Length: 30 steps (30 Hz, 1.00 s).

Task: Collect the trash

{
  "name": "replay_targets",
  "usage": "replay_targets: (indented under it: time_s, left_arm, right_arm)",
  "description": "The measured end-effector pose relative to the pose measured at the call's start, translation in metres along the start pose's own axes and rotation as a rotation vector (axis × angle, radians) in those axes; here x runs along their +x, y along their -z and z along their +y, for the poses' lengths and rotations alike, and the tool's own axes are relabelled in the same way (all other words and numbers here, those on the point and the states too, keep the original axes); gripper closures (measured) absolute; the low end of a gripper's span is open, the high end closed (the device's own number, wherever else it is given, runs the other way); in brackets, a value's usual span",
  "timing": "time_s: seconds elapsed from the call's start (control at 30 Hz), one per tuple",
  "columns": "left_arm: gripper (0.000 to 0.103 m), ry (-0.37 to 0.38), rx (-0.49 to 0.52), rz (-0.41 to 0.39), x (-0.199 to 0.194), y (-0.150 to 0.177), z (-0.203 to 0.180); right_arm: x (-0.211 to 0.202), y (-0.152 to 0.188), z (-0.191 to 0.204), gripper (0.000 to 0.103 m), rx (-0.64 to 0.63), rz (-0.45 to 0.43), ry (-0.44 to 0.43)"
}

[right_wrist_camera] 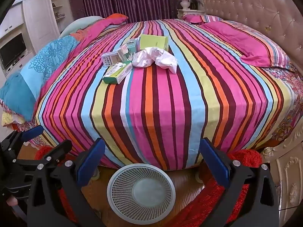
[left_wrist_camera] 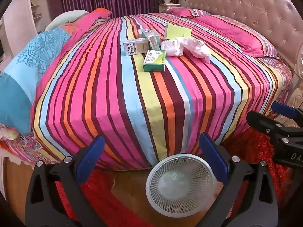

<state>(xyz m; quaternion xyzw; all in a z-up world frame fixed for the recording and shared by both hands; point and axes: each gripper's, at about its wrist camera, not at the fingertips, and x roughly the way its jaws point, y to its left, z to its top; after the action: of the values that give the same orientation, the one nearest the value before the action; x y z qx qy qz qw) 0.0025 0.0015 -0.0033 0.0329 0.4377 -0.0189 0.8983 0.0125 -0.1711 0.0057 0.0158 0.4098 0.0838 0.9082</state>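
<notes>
A small heap of trash lies mid-bed on the striped sheet: a green and white box (left_wrist_camera: 154, 61) (right_wrist_camera: 118, 73), a grey box with Korean print (left_wrist_camera: 134, 47) (right_wrist_camera: 110, 59), a lime-green box (left_wrist_camera: 177, 32) (right_wrist_camera: 153, 41), a clear packet (left_wrist_camera: 151, 38) and crumpled white paper (left_wrist_camera: 186, 49) (right_wrist_camera: 155, 58). A white mesh wastebasket (left_wrist_camera: 182, 184) (right_wrist_camera: 141, 188) stands on the floor at the bed's foot, nothing in it. My left gripper (left_wrist_camera: 151, 145) and right gripper (right_wrist_camera: 152, 149) hover open above the basket, far short of the trash. Each shows in the other's view, the right gripper (left_wrist_camera: 280, 124) and the left gripper (right_wrist_camera: 36, 143).
The striped bed (left_wrist_camera: 132, 104) (right_wrist_camera: 170, 104) fills both views. A blue cushion (left_wrist_camera: 24, 71) lies at its left, pink pillows (left_wrist_camera: 236, 32) by the tufted headboard (right_wrist_camera: 255, 9). Red rug (right_wrist_camera: 244, 157) and wooden floor surround the basket. A carved cabinet (right_wrist_camera: 287, 179) stands at right.
</notes>
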Motion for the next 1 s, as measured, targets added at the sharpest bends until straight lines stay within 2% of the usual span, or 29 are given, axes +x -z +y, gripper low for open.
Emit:
replay_targets:
  time_s: [0.1,0.2,1.0]
  left_arm:
    - [0.006,0.032,-0.022,-0.043,-0.0065,0.0010,0.0048]
    - [0.006,0.013,-0.016,-0.049,-0.0107,0.0019,0.0008]
    - [0.006,0.026,-0.030,-0.033,-0.0091,-0.0023,0.0024]
  right_arm:
    - [0.0002,-0.0020,-0.0048,0.007,0.016,-0.006,-0.010]
    - [-0.0028,-0.0004,-0.0002,0.007,0.005,-0.010,-0.001]
    - [-0.0076,-0.0014,0.0023,0.007,-0.014,-0.027,0.015]
